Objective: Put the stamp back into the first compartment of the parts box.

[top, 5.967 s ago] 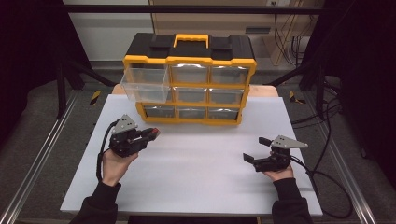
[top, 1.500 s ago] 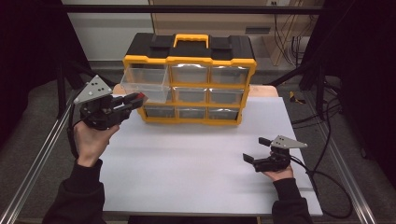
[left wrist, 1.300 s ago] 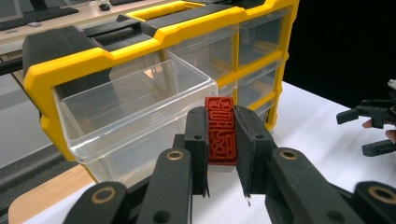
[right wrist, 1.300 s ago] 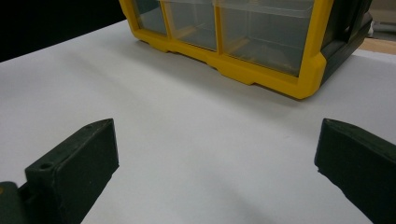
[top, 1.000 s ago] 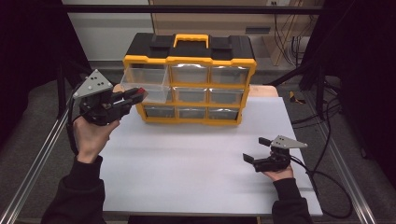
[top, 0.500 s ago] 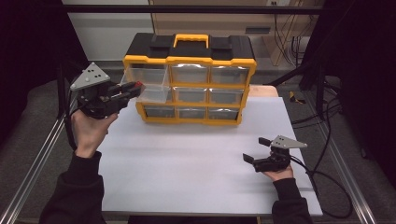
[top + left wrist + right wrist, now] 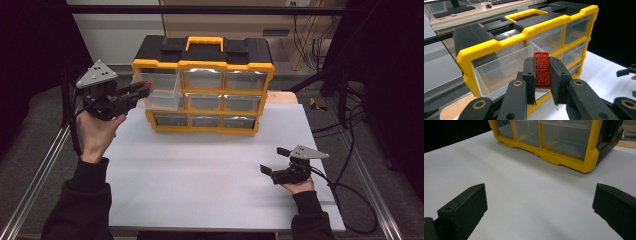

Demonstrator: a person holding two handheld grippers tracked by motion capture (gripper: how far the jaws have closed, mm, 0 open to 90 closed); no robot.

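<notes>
Left claw (image 7: 541,75), at the upper left of the high view, is clamped on a red stamp (image 7: 542,69) just above the pulled-out clear drawer (image 7: 159,91) of the yellow organizer (image 7: 202,90). Right claw (image 7: 275,161) rests at the lower right of the white tabletop (image 7: 200,170), jaws apart.

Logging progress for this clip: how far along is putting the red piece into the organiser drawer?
Done: the clear top-left drawer of the yellow organiser is pulled out. In hand: left claw grips the red carved block at the drawer's edge. Left: drop it in, shut the drawer. Right claw rests open on the table.
</notes>
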